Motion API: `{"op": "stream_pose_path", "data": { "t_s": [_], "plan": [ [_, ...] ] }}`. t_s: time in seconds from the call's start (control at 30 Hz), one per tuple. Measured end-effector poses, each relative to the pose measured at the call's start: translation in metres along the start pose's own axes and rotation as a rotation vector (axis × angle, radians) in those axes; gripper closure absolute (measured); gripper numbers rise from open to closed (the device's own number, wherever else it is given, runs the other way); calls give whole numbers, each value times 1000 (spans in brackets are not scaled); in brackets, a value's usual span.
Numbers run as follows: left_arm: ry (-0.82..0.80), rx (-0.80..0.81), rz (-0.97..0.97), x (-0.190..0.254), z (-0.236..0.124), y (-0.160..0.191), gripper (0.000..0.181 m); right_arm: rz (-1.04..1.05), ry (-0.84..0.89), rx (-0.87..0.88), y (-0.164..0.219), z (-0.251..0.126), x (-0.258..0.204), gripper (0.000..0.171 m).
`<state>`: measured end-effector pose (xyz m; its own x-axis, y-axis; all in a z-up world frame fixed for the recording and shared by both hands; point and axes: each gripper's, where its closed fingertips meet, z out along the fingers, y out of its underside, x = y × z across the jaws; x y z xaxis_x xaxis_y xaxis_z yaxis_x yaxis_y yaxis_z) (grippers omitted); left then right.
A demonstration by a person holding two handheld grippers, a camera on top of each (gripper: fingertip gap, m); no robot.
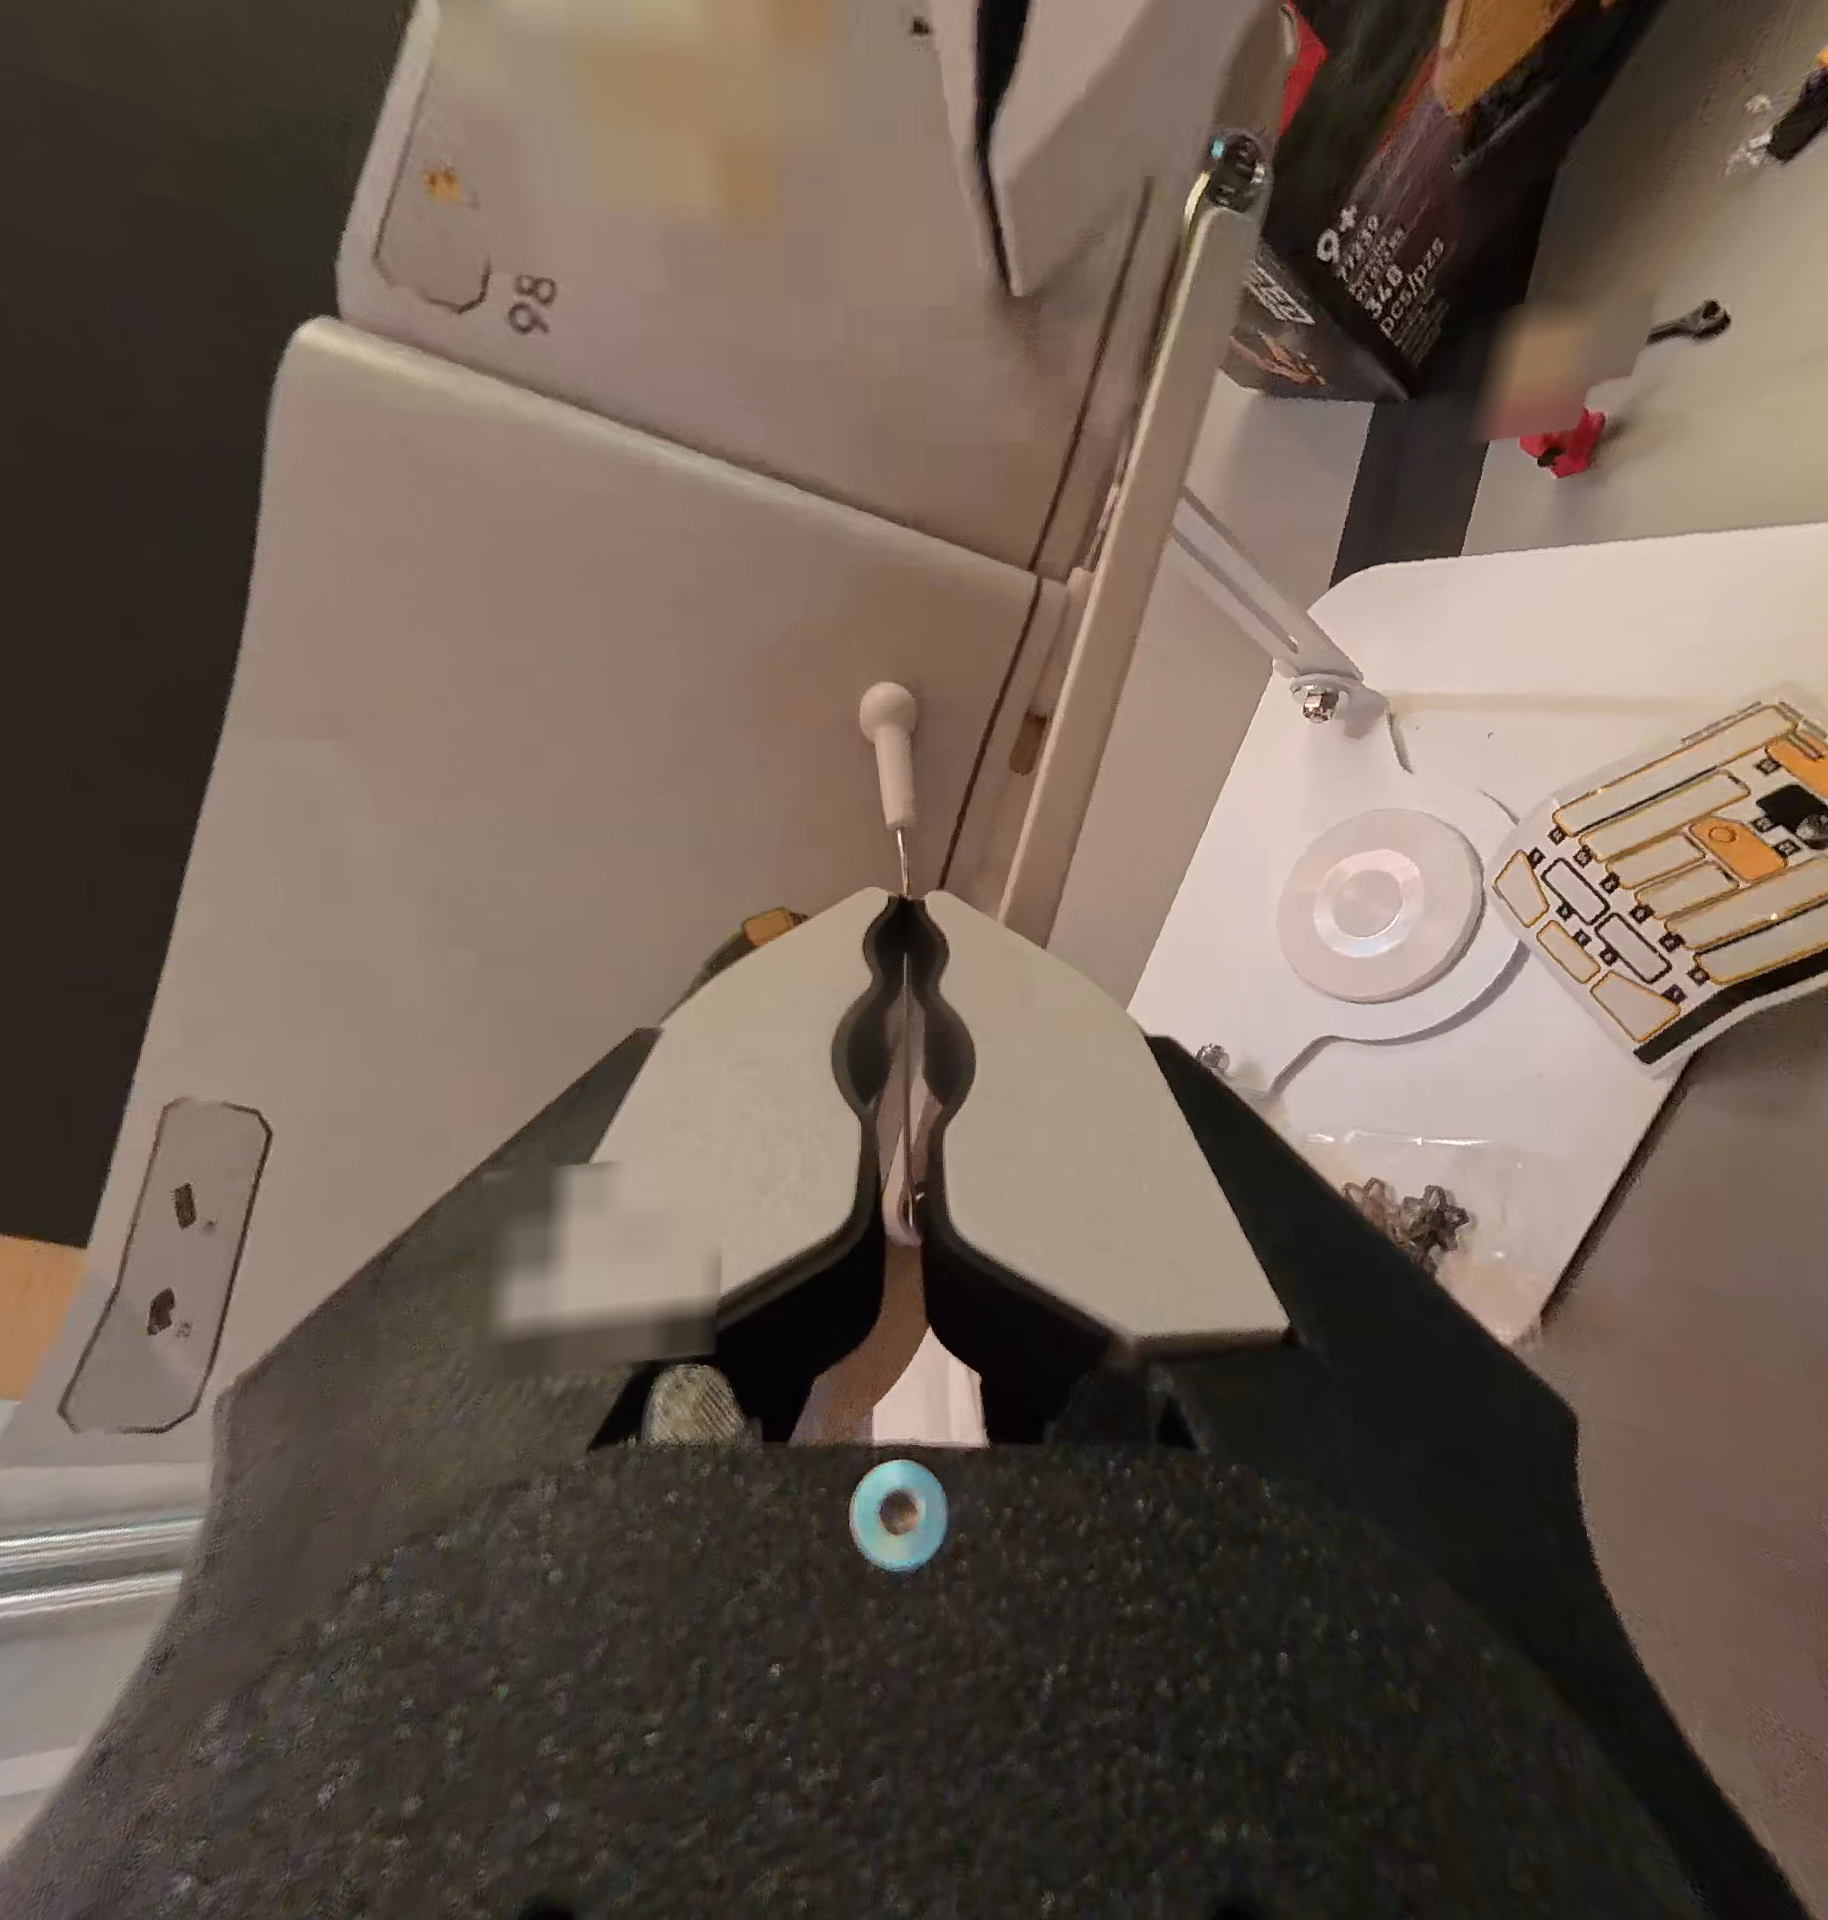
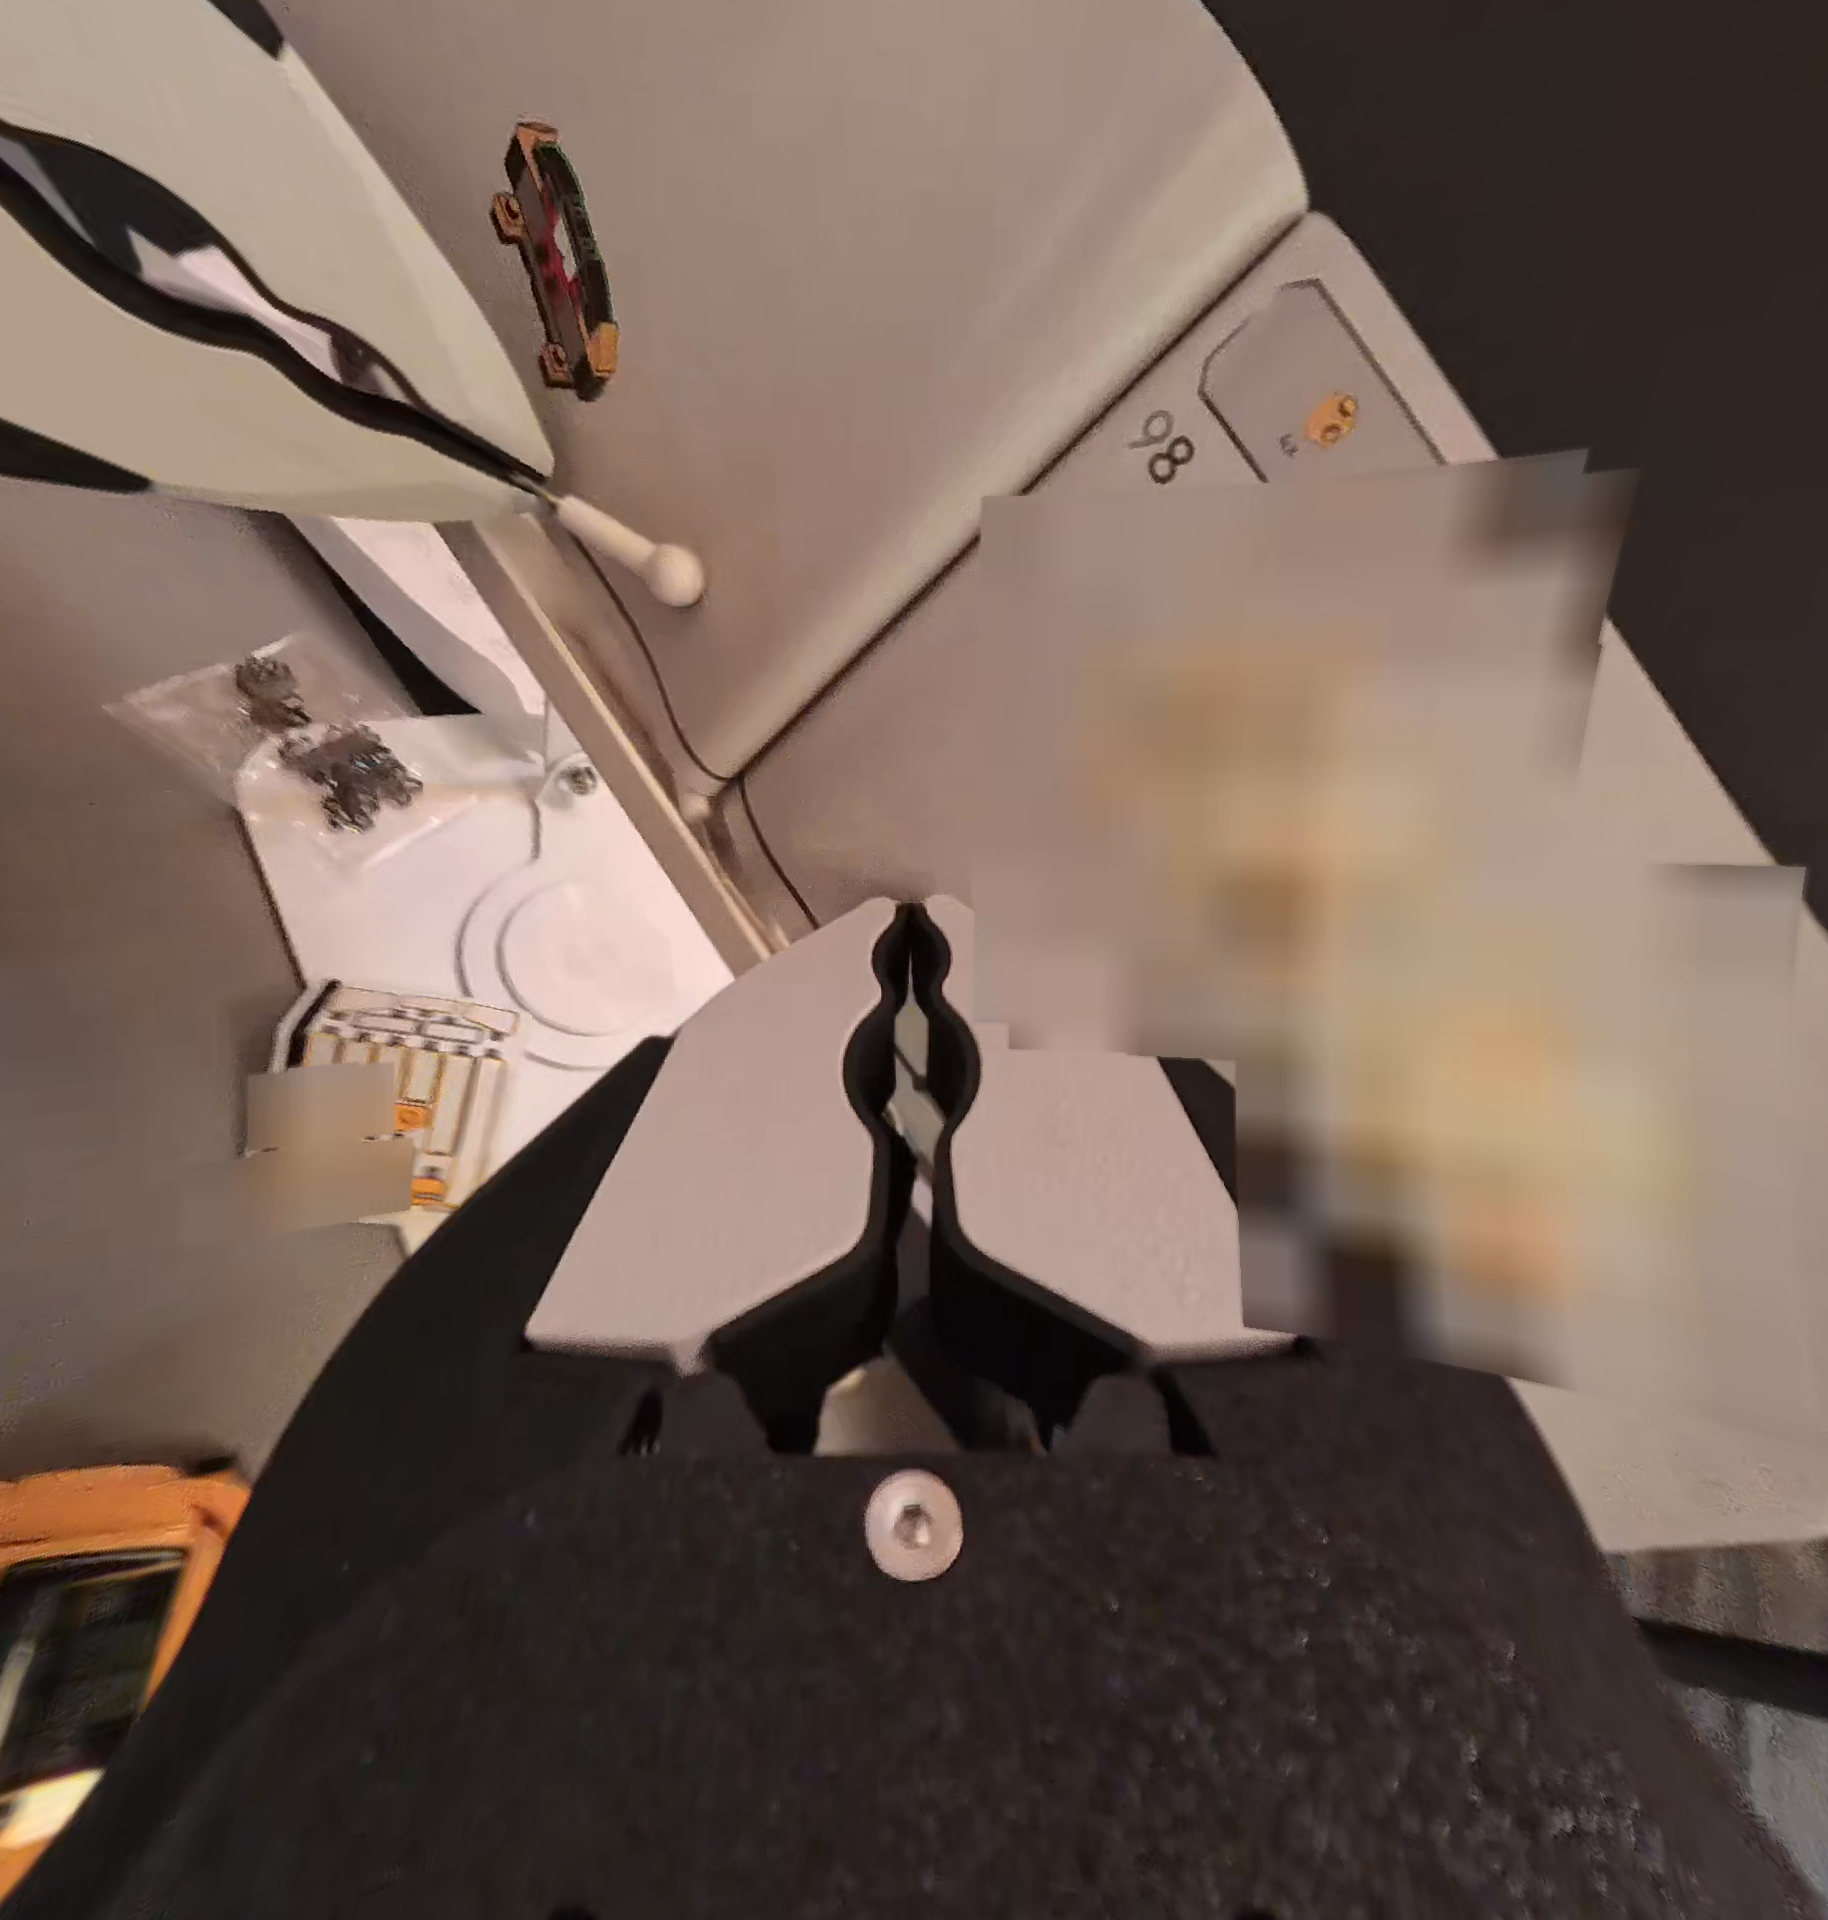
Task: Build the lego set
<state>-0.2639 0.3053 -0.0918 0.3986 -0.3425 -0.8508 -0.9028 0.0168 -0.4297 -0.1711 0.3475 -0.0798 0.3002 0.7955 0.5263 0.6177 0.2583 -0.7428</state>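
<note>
A grey counter (image 1: 1720, 1351) holds a white stand base (image 1: 1253, 790), a sticker sheet (image 1: 1679, 883) and a small bag of dark lego bits (image 1: 1409, 1210). An open lego booklet (image 1: 598, 644) leans on the stand. The left gripper (image 1: 905, 914) pinches a thin white tool (image 1: 892, 743) against the page. The right gripper (image 2: 912, 914) is squeezed tight on nothing.

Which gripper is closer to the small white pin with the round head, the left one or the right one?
Left. The left gripper is shut on the white pin's thin wire, which sticks out from its tips. The right gripper is shut, apart from it, lower in its view.
</note>
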Motion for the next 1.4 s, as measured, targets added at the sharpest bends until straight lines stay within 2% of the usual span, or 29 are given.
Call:
{"op": "stream_pose_path", "data": {
  "t_s": [0.13,0.3,0.47,0.6,0.7,0.83,0.93,1.03,1.17,1.2,1.3,1.4],
  "plan": [
    [-2,-27,82,4,2,1,181,-218,78,18,4,6,10,171],
    [-8,-66,76,5,0,1,179,-189,65,28,2,8,4,171],
    [-27,-54,-16,1,-21,-1,173,-133,40,57,0,3,-2,164],
    [-36,-20,-185,-5,-47,-6,175,-49,3,123,-6,-11,-10,162],
    [-23,42,-416,-3,-71,-16,178,24,6,221,-15,-31,-16,160],
    [0,185,-770,11,-109,-34,181,172,16,367,-21,-74,-30,155],
    [-3,263,-937,30,-135,-42,181,293,24,433,-12,-111,-47,151],
    [20,303,-1044,54,-154,-47,181,398,25,426,11,-138,-68,153],
    [55,324,-1153,86,-167,-47,181,514,44,410,44,-159,-90,166],
    [49,324,-1165,93,-168,-44,181,545,65,414,51,-162,-91,171],
    [66,341,-1211,115,-164,-41,181,648,55,426,65,-163,-101,171],
    [111,364,-1168,132,-162,-48,181,630,62,478,72,-160,-109,171]
  ]
}}
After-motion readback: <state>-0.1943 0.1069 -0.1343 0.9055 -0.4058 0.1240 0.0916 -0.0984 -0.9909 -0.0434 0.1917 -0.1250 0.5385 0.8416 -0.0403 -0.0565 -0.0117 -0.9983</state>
